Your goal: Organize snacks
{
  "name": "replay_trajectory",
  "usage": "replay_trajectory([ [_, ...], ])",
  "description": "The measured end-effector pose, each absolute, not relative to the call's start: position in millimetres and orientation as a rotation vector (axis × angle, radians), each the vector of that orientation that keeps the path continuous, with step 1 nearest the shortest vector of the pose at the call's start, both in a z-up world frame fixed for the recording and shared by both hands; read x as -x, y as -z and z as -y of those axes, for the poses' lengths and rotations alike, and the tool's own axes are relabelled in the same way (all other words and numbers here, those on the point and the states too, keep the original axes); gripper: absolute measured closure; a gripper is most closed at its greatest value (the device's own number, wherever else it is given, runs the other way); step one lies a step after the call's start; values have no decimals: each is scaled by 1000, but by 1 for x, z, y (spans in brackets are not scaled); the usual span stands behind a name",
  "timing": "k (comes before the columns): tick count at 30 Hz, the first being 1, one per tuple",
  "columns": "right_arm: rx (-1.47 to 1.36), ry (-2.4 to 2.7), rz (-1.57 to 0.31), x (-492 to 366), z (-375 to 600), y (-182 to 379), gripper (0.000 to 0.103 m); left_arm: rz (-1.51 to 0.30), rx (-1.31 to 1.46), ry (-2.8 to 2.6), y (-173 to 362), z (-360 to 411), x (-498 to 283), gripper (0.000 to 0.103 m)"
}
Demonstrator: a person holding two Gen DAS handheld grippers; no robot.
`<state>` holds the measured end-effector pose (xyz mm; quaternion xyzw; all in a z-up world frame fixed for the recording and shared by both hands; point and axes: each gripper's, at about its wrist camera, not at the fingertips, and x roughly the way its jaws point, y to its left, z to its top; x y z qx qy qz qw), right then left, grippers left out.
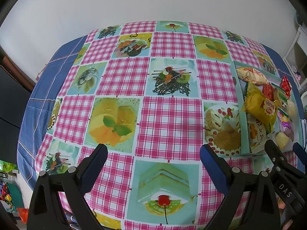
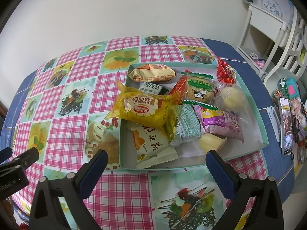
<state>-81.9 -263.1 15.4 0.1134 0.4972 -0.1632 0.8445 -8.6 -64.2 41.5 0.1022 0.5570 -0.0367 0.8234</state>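
Note:
A shallow teal tray (image 2: 258, 118) sits on the right part of the table and holds several wrapped snacks. A yellow bread packet (image 2: 142, 107) hangs over its left wall. Beside it lie a white packet with an orange print (image 2: 151, 145), a pink packet (image 2: 220, 124), a cow-print cookie (image 2: 199, 92) and a jelly cup (image 2: 209, 143). A red packet (image 2: 225, 71) rests on the far rim. My right gripper (image 2: 156, 156) hovers open just before the tray's near wall, holding nothing. My left gripper (image 1: 153, 151) is open over bare tablecloth, left of the tray (image 1: 244, 134).
The patterned tablecloth (image 1: 168, 118) lies over a blue cloth (image 1: 38, 99) that reaches the table edges. A phone (image 2: 286, 122) and small clutter crowd the right edge. A white shelf unit (image 2: 268, 28) stands beyond it, and a white wall backs the table.

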Motion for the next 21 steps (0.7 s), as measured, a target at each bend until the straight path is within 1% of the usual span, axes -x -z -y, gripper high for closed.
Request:
replay_trajectory([
  [21, -242, 340, -1052, 83, 266, -14, 0, -1162, -230, 88, -45, 64, 10, 6],
])
